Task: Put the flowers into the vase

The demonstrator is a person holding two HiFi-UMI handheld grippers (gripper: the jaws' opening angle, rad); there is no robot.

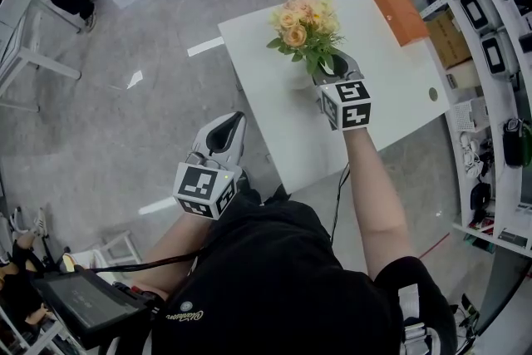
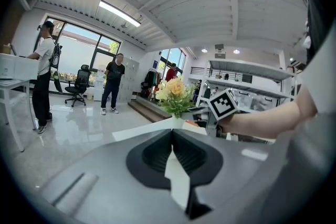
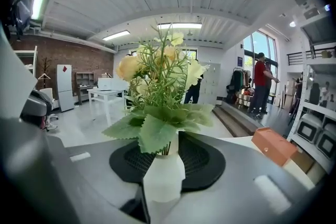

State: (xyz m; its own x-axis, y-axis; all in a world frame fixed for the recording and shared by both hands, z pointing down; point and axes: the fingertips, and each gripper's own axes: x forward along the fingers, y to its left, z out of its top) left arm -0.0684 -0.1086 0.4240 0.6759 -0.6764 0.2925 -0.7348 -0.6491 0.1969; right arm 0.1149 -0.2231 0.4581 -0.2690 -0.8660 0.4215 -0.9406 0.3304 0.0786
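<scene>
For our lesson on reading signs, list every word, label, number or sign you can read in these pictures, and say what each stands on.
No text can be read clearly anywhere.
On the black shirt: a pale cursive logo, too blurred to read.
Cubes on the left gripper and the right gripper: black-and-white square markers, patterns only, no letters or numbers.
On the orange box: no print visible.

Matt white vase (image 3: 163,180), glossy stone floor (image 1: 125,137)
</scene>
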